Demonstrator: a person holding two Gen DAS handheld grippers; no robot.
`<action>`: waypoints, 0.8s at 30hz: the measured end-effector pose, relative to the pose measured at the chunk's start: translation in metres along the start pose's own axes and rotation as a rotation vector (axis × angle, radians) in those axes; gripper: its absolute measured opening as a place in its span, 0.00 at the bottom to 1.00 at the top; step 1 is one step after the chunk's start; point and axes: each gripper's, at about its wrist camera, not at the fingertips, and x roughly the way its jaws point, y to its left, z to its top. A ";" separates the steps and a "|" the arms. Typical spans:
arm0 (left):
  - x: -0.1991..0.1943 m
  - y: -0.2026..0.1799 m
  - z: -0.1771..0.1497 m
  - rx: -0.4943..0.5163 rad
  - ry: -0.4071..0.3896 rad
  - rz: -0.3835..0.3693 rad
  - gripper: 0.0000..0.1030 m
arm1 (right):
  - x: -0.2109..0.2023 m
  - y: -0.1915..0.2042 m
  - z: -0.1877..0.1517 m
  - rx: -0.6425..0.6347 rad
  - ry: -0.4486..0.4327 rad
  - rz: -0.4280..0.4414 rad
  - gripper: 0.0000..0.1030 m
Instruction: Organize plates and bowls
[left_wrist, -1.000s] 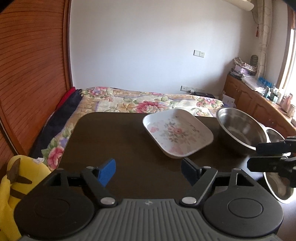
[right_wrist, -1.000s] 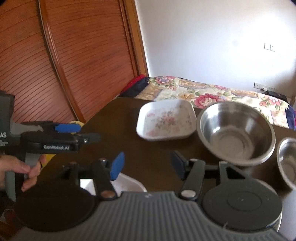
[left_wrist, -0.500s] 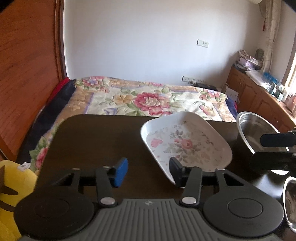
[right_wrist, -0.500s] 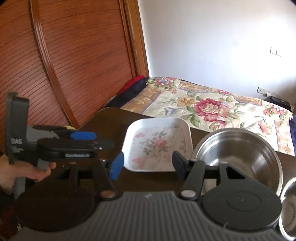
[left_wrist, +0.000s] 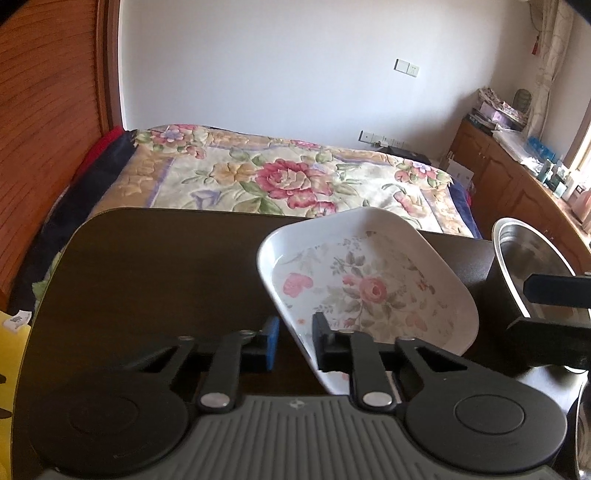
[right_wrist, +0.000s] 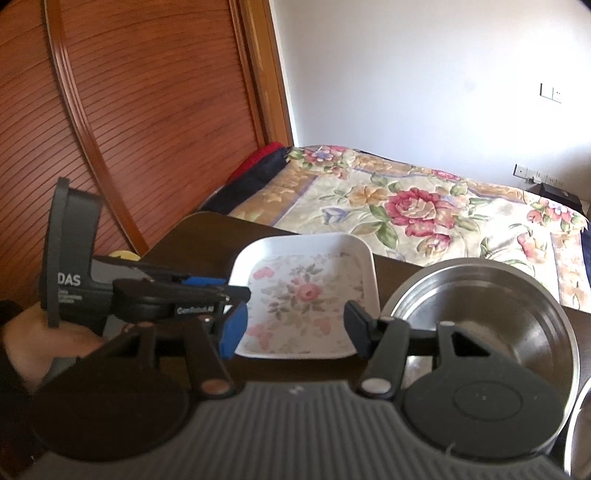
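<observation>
**A:** What is on the table (left_wrist: 155, 273)?

**B:** A dark table stands before a bed (left_wrist: 280, 177) with a flowered quilt. On it lies a white square plate (left_wrist: 369, 288) printed with pink roses. Just right of the plate sits a large steel bowl (right_wrist: 487, 317). The rim of a second steel bowl (right_wrist: 576, 432) shows at the far right edge of the right wrist view.

**A:** Where is the left gripper (left_wrist: 293, 341)?

**B:** At the plate's near left rim. That rim runs between its two fingers, one blue (left_wrist: 271, 341) outside the plate, one black over the inside. The jaws are closing, with a narrow gap left. I cannot tell whether the pads already press on the rim. The plate looks tilted in the left wrist view, its far corner past the table edge, but the fisheye lens may cause that.

**A:** And the right gripper (right_wrist: 293, 328)?

**B:** Its jaws stand apart, about half wide, with nothing between them. It hangs above the table, near the plate's front edge, with the large bowl to its right.

**A:** Is a person visible?

**B:** Only a hand (right_wrist: 40, 339), at the left of the right wrist view, holding the left gripper's handle. A wooden slatted door (right_wrist: 147, 110) rises behind it.
</observation>
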 end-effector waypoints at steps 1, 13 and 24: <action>0.001 0.000 0.000 -0.001 0.002 -0.001 0.24 | 0.001 0.000 0.001 0.001 -0.001 0.000 0.57; 0.001 0.013 0.000 0.022 -0.004 0.011 0.21 | 0.013 -0.002 0.005 0.013 0.005 -0.011 0.57; -0.002 0.020 -0.004 0.022 -0.012 0.016 0.21 | 0.042 -0.009 -0.002 0.105 0.097 -0.014 0.51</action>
